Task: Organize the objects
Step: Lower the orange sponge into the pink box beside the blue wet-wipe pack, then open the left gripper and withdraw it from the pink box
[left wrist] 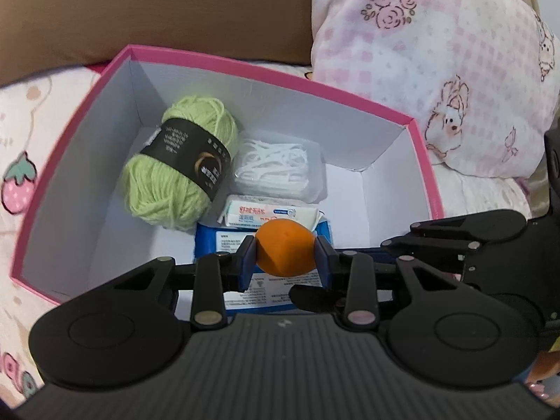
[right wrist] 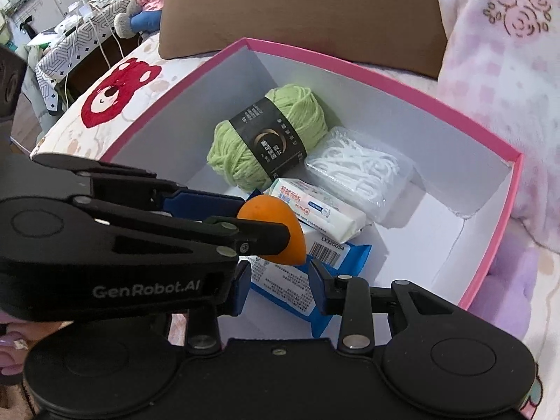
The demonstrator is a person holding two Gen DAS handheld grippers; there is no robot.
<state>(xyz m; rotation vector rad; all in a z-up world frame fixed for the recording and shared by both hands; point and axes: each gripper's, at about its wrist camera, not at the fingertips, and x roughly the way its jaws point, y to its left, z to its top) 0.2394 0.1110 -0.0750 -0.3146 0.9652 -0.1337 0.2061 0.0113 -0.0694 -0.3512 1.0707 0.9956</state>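
An orange egg-shaped sponge (left wrist: 285, 252) is pinched between the blue pads of my left gripper (left wrist: 285, 255), which hangs low inside the pink-rimmed box (left wrist: 280, 73). In the right wrist view the same left gripper (right wrist: 269, 224) comes in from the left with the sponge (right wrist: 276, 220). My right gripper (right wrist: 280, 285) stands with its jaws a little apart over the blue wipes pack (right wrist: 350, 252), and nothing is pressed between its pads. The box also holds green yarn (left wrist: 175, 182), a clear case of white cords (left wrist: 276, 168) and a white tissue pack (left wrist: 269, 213).
The box (right wrist: 385, 80) lies on a printed bedspread (left wrist: 21, 175). A pink patterned pillow (left wrist: 437, 70) crowds its right side and a brown board (left wrist: 175, 7) stands behind it. The box's right half shows bare white floor (right wrist: 420, 241). A person's fingers (right wrist: 10, 350) show at lower left.
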